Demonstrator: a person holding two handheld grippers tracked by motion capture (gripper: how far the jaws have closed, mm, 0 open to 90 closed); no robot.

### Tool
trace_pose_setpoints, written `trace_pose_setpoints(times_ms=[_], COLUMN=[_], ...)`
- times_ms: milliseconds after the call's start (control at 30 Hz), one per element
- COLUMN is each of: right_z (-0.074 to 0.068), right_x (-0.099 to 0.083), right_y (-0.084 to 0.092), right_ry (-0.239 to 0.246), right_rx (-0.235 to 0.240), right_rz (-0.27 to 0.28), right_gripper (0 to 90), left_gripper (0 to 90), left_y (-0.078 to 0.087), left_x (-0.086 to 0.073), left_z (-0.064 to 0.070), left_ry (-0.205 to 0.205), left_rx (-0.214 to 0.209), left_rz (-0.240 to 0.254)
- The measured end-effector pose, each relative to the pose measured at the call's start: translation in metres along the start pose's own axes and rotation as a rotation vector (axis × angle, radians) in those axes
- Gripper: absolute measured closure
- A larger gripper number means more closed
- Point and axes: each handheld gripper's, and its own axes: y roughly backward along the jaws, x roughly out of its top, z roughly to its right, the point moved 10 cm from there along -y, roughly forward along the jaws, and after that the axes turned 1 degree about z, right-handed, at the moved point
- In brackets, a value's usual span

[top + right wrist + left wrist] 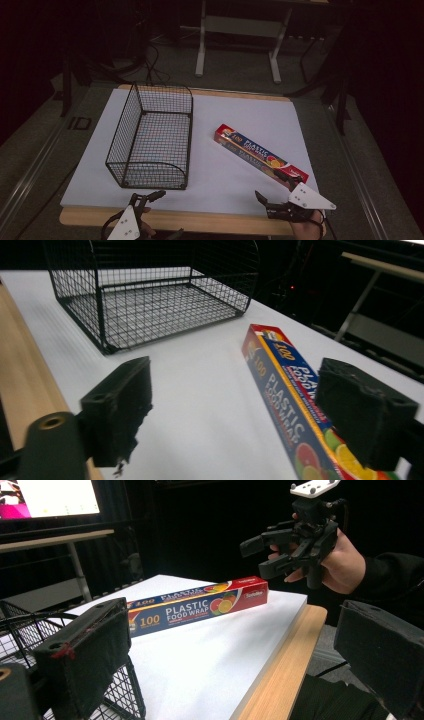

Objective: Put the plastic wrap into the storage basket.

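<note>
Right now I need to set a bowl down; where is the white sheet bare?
Bare between the wire basket and the plastic wrap box, and along the near edge before both. Also behind the box. The sheet's near right corner is crowded by the right hand-held gripper.

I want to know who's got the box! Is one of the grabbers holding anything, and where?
Nothing is held. The right gripper hovers open near the plastic food wrap box without touching it; the left gripper is open too.
</note>
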Motion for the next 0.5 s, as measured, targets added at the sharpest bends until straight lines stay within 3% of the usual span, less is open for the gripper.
trace_pose_setpoints(times_ms=[200, 300, 500], right_z=[-0.004, -0.009, -0.014], right_x=[0.006, 0.01, 0.015], right_y=[0.001, 0.001, -0.001], right_ry=[0.021, -0.011, 0.003], right_rx=[0.035, 0.078, 0.118], right_rz=[0.006, -0.002, -0.009], right_gripper=[16.5, 13.4, 11.4], left_gripper=[2.2, 2.2, 2.2], left_y=[0.0, 0.0, 0.001], left_x=[0.0, 0.001, 0.001], left_z=[0.003, 0.003, 0.003], left_ry=[-0.005, -0.006, -0.008], left_rx=[-0.012, -0.012, -0.013], left_rz=[0.0, 0.007, 0.007])
